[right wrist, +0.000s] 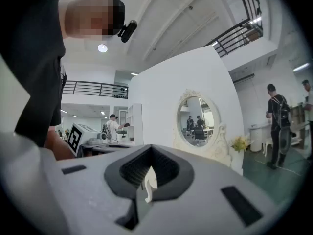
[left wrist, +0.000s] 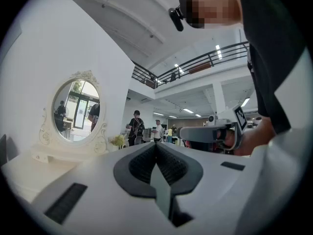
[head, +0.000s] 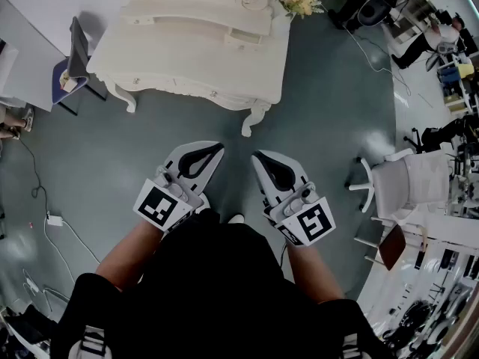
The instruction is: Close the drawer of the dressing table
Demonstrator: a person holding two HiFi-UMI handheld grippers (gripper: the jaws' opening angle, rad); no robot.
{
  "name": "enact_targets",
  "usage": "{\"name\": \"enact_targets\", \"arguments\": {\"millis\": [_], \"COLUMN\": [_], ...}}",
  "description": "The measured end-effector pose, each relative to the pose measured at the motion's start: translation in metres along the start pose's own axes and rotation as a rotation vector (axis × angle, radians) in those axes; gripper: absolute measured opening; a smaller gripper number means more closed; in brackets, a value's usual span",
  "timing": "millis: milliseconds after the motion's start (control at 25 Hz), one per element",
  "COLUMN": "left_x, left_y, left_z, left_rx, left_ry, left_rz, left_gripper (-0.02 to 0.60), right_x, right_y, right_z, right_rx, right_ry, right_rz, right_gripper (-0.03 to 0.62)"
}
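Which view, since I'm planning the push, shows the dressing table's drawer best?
The head view: from above, the drawer sticks out of the dressing table. The left gripper view and the right gripper view show its mirror but no drawer.

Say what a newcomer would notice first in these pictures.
The ornate white dressing table fills the top of the head view. A small drawer seems to stand out from its upper unit, near the yellow flowers. Below it, at the centre, the left gripper and right gripper are held side by side, jaws shut and empty, well short of the table.
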State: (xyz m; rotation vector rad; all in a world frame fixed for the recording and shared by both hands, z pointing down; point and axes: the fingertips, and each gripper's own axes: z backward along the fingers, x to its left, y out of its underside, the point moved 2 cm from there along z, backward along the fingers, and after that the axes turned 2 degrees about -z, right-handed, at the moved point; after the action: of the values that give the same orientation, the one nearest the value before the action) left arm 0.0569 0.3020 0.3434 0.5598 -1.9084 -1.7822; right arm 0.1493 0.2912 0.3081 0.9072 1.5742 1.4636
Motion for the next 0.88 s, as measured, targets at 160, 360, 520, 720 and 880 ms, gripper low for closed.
{"name": "enact_targets", "arguments": {"millis": [160,360,520,720,880], "left_x": [-0.019,-0.043,-0.054,-0.06,-0.054], "left_y": [-0.012,-0.014,-0.016,-0.019,-0.022], "left_z": [0.011,0.02,0.024,0.029,0.033], "left_rx": [-0.049,-0.04,-0.04,-0.073,-0.076], "left_ry": [-0.008,-0.014,-0.036,-0.039,-0.051], "left_rz": [-0.015,-0.027,-0.033,-0.046,-0.062], "left_gripper": [-0.005,-0.005,-0.005,-0.005,-0.006], "right_x": [0.015,0.028,0.036,0.039,0.043], "right_y": [0.003,0.004,0.007,0.006,0.005], "right_z": [0.017,0.036,0.044,0.045,0.037], "right_rx": [0.007,-0.008,-0.001,-0.009,-0.017], "right_ry": [0.004,-0.005,-0.02,-0.043,-0.064], "right_rz": [0.0,0.009,0.015,-0.007,-0.009], "right_gripper": [0.002,0.002,0.002,0.002,0.002]}}
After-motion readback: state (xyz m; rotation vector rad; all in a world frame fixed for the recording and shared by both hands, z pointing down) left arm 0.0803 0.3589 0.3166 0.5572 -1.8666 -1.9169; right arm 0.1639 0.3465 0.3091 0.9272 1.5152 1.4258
